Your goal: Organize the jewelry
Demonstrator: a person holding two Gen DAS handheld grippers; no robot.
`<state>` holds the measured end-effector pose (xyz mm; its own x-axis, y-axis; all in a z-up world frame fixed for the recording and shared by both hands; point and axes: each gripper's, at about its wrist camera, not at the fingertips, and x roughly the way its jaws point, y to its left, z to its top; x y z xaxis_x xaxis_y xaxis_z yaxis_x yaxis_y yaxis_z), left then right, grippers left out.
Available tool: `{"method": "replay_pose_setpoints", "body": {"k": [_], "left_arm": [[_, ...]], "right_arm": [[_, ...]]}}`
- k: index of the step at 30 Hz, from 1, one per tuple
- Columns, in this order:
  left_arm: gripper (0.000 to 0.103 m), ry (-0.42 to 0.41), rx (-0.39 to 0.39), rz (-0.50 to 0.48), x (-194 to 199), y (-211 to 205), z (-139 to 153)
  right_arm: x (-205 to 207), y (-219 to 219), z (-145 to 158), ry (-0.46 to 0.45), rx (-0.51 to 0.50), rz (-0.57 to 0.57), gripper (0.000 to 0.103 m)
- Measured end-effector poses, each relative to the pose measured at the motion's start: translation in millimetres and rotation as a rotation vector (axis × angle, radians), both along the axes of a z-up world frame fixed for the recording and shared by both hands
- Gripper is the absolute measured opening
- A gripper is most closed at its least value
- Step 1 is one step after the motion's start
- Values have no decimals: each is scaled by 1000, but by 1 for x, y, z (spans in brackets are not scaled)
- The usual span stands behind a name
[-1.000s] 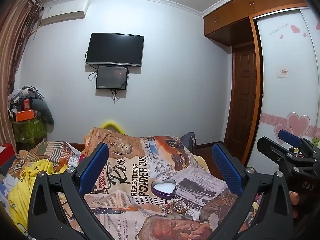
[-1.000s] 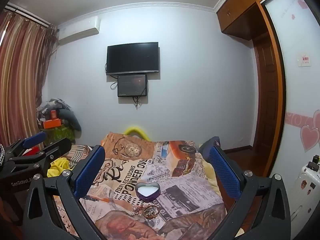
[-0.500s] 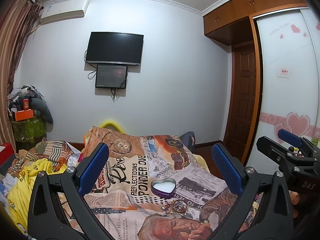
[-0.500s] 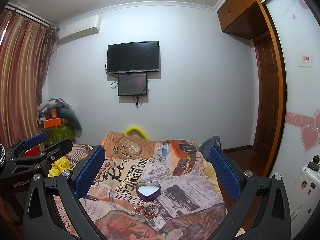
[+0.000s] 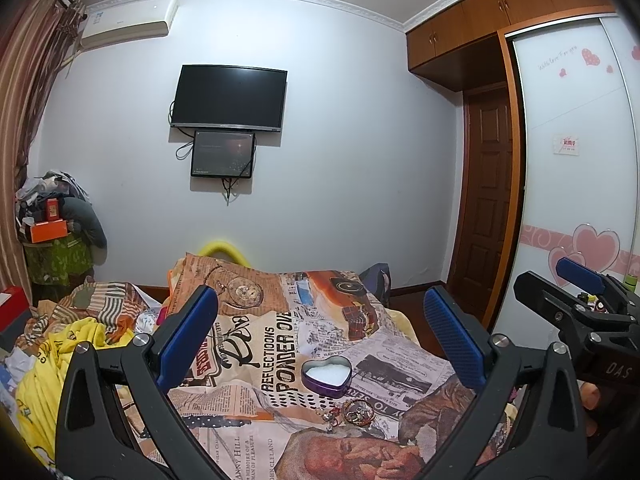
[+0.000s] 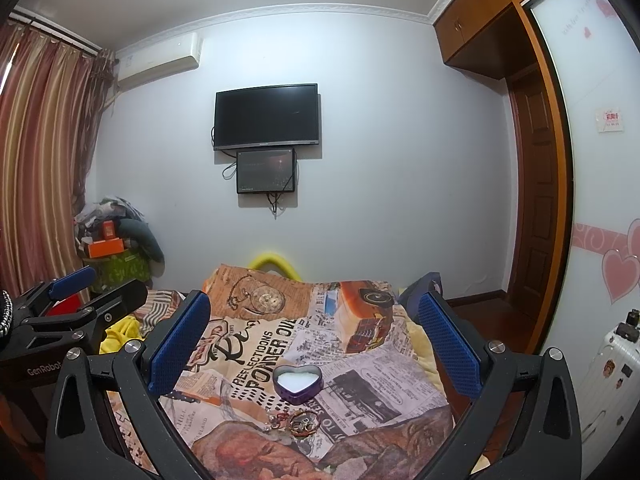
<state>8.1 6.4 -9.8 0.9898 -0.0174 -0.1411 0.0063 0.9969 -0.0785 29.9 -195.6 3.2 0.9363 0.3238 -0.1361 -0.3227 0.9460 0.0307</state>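
Observation:
A purple heart-shaped tin with a white lining stands open on a newspaper-print blanket; it also shows in the right wrist view. A small pile of jewelry, a bangle with rings and a charm, lies just in front of the tin, and shows in the right wrist view too. My left gripper is open and empty, held above and short of the tin. My right gripper is open and empty, likewise short of the tin. Each gripper shows at the edge of the other's view.
The bed holds yellow and striped cloth at the left. A cluttered stand is by the curtain. A TV hangs on the far wall. A wardrobe and door are at the right, a white suitcase beside them.
Both views have shifted very slightly; the tin and jewelry stay where they were. Both grippers stay open.

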Motion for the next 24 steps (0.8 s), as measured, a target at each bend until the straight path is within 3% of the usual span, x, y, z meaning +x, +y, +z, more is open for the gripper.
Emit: {"method": "replay_pose_setpoints", "body": {"k": [24], "left_arm": [[103,2,4,-3,0,-5,4]], "right_arm": [[0,-4,4,7,11,14,103]]}}
